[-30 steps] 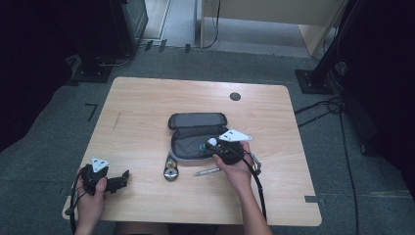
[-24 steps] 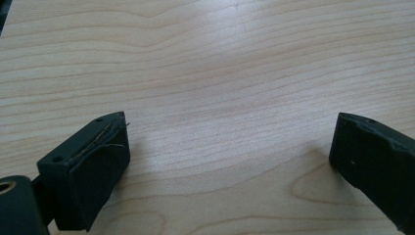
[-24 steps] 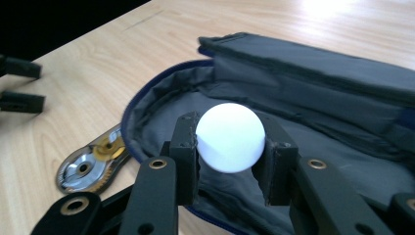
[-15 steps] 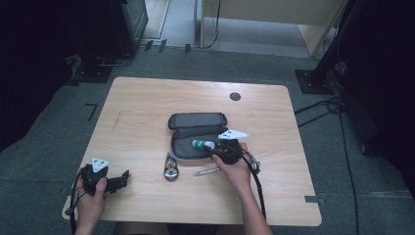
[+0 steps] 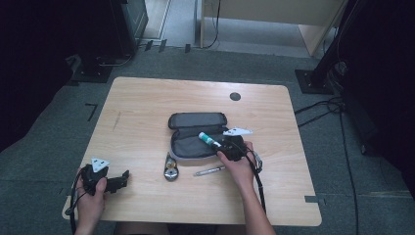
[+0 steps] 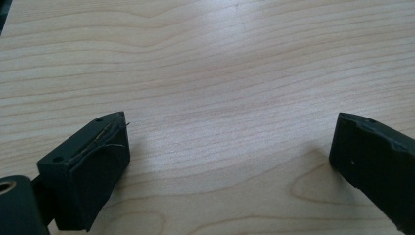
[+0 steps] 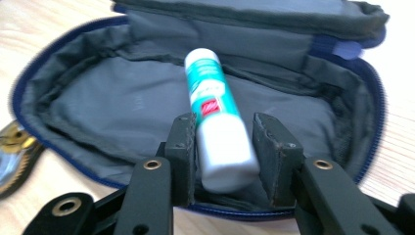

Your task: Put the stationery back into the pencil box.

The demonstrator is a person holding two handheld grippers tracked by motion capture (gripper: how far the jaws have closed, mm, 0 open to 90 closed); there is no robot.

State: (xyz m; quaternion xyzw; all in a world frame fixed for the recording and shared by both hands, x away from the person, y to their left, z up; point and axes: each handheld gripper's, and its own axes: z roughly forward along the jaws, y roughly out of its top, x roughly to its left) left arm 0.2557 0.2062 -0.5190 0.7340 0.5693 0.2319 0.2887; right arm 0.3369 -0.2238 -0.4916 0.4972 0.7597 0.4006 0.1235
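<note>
- The table (image 5: 147, 105) is bare wood along its far edge and whole left half; a gripper could pass there freely.
- The open case (image 5: 195, 132) sits mid-table and blocks the centre.
- The right gripper (image 5: 221, 147), clamped on a glue stick (image 5: 209, 140), hangs over the case's right end.
- A round metal piece (image 5: 171, 171) and a pen (image 5: 209, 171) lie just in front of the case, a narrow gap between them.
- The left gripper (image 5: 120, 178), jaws wide, rests at the near left corner on bare wood.

Black right gripper (image 5: 221, 147) with grey triangular plate, 2 screwed fingers (image 7: 182, 147).
</note>
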